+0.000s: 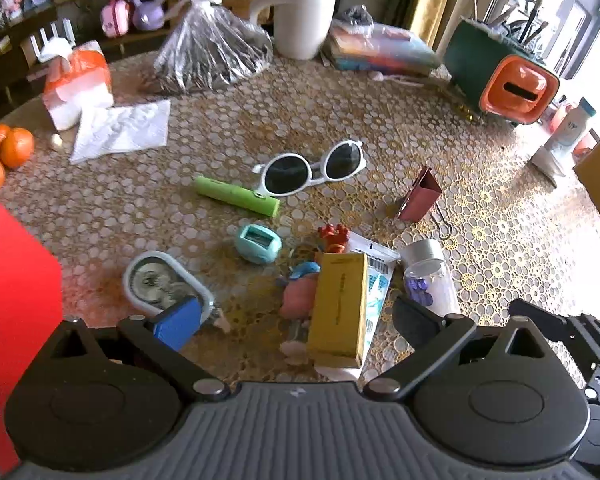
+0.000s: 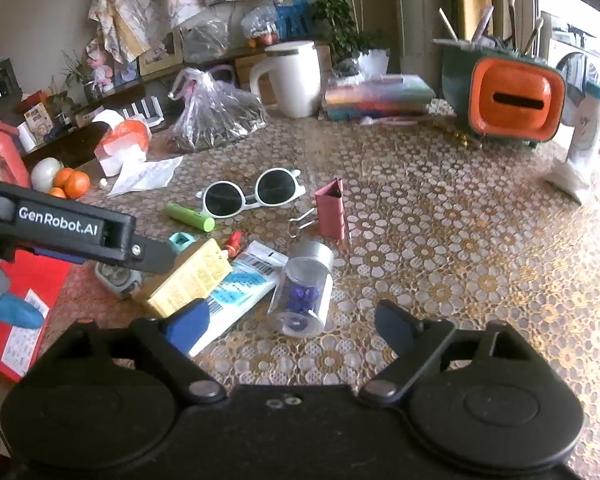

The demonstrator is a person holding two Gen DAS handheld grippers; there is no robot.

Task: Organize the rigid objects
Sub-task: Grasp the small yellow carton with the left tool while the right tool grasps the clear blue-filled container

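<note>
On the patterned surface (image 2: 440,216) a clear jar (image 2: 304,292) with a silver lid lies on its side, purple pieces inside. Just left of the jar a yellow box (image 2: 190,280) rests on a printed packet (image 2: 240,292). Behind the jar lie white sunglasses (image 2: 252,194). The right tool (image 2: 296,326) gapes around the jar's base, gripping nothing; the left tool (image 1: 296,320) stands wide over the yellow box, empty.

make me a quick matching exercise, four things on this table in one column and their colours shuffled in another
Things:
1. sunglasses
2. binder clip
3. small box
4. mug

Colours:
A. yellow
B. white frame, dark lenses
C. plain white
D. dark red

Pairs: 1-B, 2-D, 3-A, 4-C
</note>
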